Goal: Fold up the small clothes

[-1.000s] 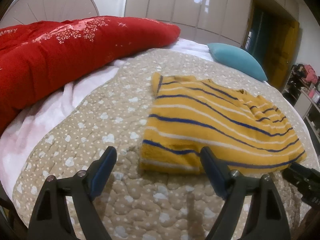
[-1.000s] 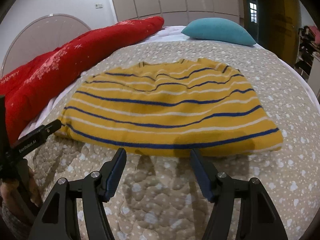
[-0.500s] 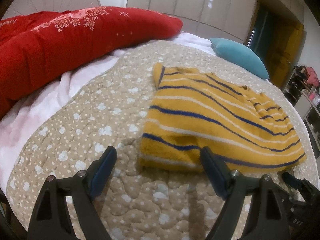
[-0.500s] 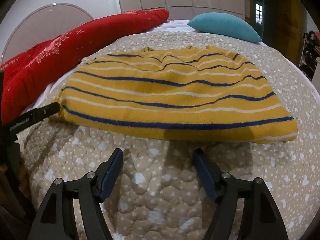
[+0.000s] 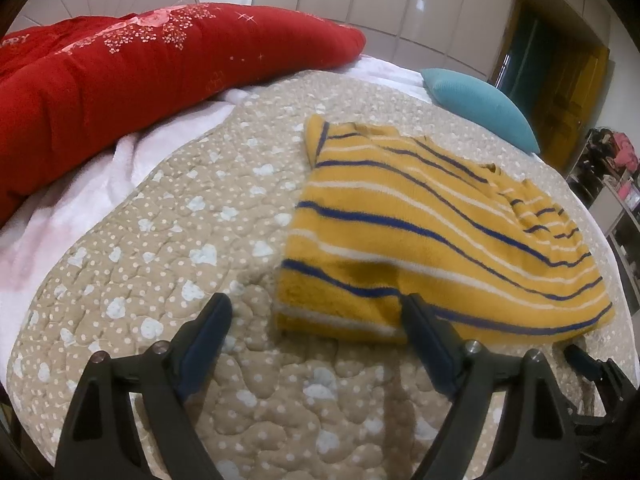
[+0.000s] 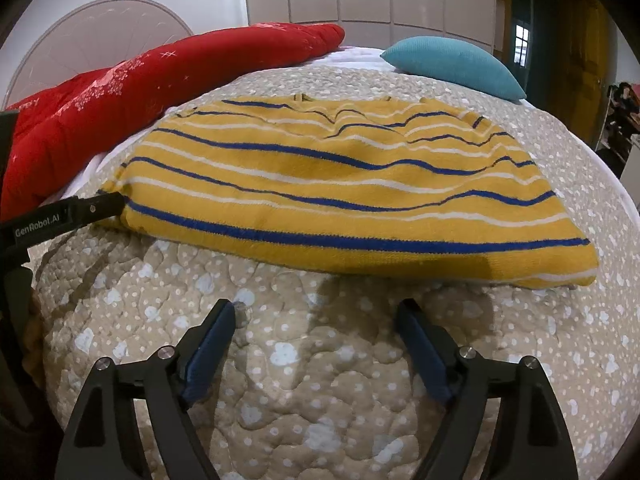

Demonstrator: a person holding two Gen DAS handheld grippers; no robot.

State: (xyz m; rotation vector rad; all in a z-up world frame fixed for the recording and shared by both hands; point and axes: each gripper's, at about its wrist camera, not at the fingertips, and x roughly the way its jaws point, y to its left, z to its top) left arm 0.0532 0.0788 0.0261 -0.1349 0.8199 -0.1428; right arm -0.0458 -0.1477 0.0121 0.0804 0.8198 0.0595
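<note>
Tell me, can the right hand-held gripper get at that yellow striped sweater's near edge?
Probably yes. The right hand-held gripper is open, its jaws having just widened, with only bare quilt between it and the sweater.

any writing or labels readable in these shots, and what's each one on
"GenRobot.AI": white print on the black finger of the left gripper, seen at the left edge of the right wrist view.
"...PPY": pale letters on the red quilt, cut off at the picture's edge; perhaps the end of "HAPPY".
The yellow striped sweater shows no print or tag, nor does the teal pillow.
The small wall plate by the wardrobe is too small to read.
</note>
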